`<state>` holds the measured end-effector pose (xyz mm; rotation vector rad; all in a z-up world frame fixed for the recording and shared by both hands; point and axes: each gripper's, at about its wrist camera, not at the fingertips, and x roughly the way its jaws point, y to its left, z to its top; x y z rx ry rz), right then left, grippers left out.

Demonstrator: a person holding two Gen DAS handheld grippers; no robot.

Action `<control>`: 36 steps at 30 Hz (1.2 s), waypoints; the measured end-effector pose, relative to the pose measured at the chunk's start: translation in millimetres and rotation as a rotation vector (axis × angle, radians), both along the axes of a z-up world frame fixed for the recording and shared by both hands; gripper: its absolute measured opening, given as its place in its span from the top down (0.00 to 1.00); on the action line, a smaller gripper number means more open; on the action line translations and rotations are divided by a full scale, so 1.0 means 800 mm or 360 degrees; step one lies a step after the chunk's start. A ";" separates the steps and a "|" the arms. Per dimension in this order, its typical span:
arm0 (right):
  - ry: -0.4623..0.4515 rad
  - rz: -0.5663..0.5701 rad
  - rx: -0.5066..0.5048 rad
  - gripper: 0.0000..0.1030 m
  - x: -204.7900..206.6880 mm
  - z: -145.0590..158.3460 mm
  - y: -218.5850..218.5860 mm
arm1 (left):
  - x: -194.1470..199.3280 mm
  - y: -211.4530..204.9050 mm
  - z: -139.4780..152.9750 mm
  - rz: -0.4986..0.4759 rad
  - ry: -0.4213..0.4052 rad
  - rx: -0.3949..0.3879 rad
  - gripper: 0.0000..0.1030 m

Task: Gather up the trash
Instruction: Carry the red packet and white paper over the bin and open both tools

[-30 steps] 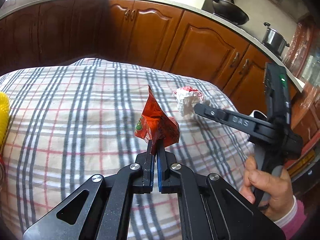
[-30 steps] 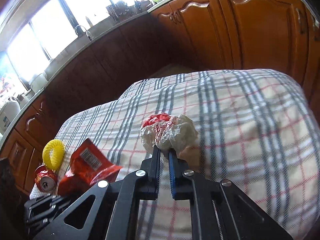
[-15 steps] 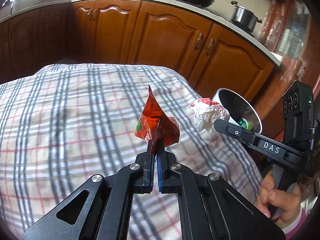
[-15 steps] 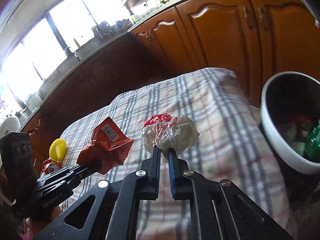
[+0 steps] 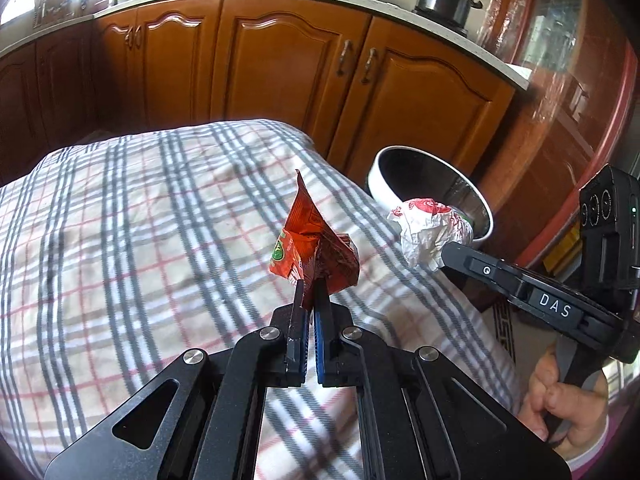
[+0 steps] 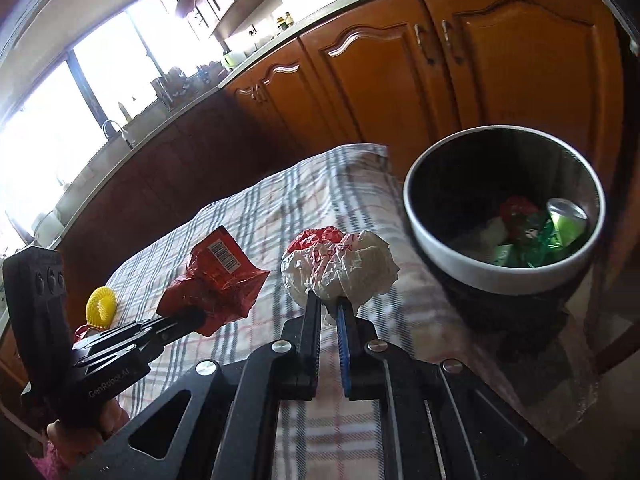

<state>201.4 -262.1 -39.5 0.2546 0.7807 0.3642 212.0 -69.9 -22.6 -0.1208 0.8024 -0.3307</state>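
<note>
Right wrist: right tool [image 6: 329,308] clamps paper wad [image 6: 340,266], left tool [image 5: 309,294] clamps red wrapper [image 5: 314,250]; bin [image 6: 448,248] part-filled, both drops pending.

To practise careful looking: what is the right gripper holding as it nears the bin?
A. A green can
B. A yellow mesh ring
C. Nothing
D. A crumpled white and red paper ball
D: the right gripper is shut on the crumpled paper ball, beside the bin.

A plaid cloth [image 6: 312,196] covers the bench; a yellow mesh ring [image 6: 101,306] lies near its far end.
</note>
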 end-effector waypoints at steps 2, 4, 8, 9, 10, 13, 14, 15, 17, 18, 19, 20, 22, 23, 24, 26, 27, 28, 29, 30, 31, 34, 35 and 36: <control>-0.0012 -0.0021 -0.0019 0.93 -0.002 0.002 -0.008 | 0.002 -0.008 0.002 -0.0016 -0.0003 0.0004 0.98; -0.0016 -0.0035 -0.0013 0.93 -0.005 0.004 -0.015 | 0.004 -0.017 0.004 -0.0035 -0.0011 0.0011 0.98; -0.0037 -0.0065 -0.0011 0.93 -0.010 0.010 -0.032 | 0.007 -0.035 0.009 -0.0062 -0.0023 0.0026 0.98; -0.0045 -0.0076 -0.0016 0.93 -0.011 0.012 -0.035 | 0.008 -0.039 0.011 -0.0068 -0.0025 0.0028 0.98; -0.0049 -0.0085 -0.0014 0.93 -0.012 0.014 -0.039 | 0.009 -0.041 0.012 -0.0074 -0.0029 0.0031 0.98; -0.0058 -0.0111 -0.0013 0.93 -0.013 0.017 -0.052 | 0.011 -0.050 0.015 -0.0093 -0.0037 0.0039 0.98; -0.0061 -0.0118 -0.0010 0.93 -0.015 0.018 -0.056 | 0.012 -0.052 0.015 -0.0098 -0.0038 0.0041 0.98; -0.0064 -0.0128 -0.0009 0.93 -0.016 0.019 -0.060 | 0.012 -0.054 0.015 -0.0102 -0.0038 0.0042 0.98; -0.0070 -0.0145 -0.0010 0.93 -0.017 0.022 -0.066 | 0.014 -0.059 0.016 -0.0114 -0.0041 0.0044 0.98; -0.0072 -0.0153 -0.0009 0.93 -0.018 0.023 -0.070 | 0.015 -0.062 0.016 -0.0119 -0.0042 0.0046 0.98; -0.0073 -0.0161 -0.0008 0.93 -0.018 0.024 -0.073 | 0.015 -0.064 0.017 -0.0124 -0.0045 0.0047 0.98; -0.0075 -0.0167 -0.0008 0.93 -0.018 0.025 -0.075 | 0.016 -0.067 0.018 -0.0129 -0.0048 0.0047 0.98; -0.0078 -0.0180 -0.0006 0.93 -0.019 0.025 -0.080 | 0.018 -0.072 0.020 -0.0139 -0.0051 0.0048 0.98; -0.0078 -0.0186 -0.0006 0.93 -0.018 0.026 -0.084 | 0.018 -0.074 0.021 -0.0144 -0.0054 0.0048 0.98; -0.0080 -0.0194 -0.0007 0.93 -0.018 0.026 -0.087 | 0.019 -0.077 0.022 -0.0150 -0.0056 0.0048 0.98; -0.0083 -0.0204 -0.0005 0.93 -0.017 0.027 -0.091 | 0.020 -0.082 0.023 -0.0160 -0.0061 0.0050 0.98; -0.0084 -0.0210 -0.0006 0.93 -0.017 0.027 -0.094 | 0.021 -0.084 0.024 -0.0165 -0.0063 0.0052 0.98; -0.0086 -0.0216 -0.0007 0.93 -0.017 0.027 -0.096 | 0.022 -0.087 0.025 -0.0172 -0.0064 0.0055 0.98; -0.0087 -0.0222 -0.0009 0.93 -0.015 0.028 -0.098 | 0.023 -0.088 0.025 -0.0176 -0.0067 0.0056 0.98; -0.0088 -0.0228 -0.0009 0.93 -0.015 0.028 -0.099 | 0.024 -0.090 0.026 -0.0179 -0.0069 0.0057 0.98; -0.0089 -0.0235 -0.0010 0.93 -0.015 0.028 -0.101 | 0.026 -0.092 0.027 -0.0185 -0.0072 0.0059 0.98; -0.0094 -0.0249 -0.0013 0.93 -0.016 0.029 -0.106 | 0.029 -0.096 0.030 -0.0197 -0.0080 0.0062 0.98; -0.0096 -0.0254 -0.0015 0.93 -0.015 0.029 -0.108 | 0.030 -0.099 0.031 -0.0201 -0.0084 0.0065 0.98; -0.0096 -0.0258 -0.0015 0.93 -0.014 0.030 -0.110 | 0.032 -0.101 0.032 -0.0204 -0.0088 0.0067 0.98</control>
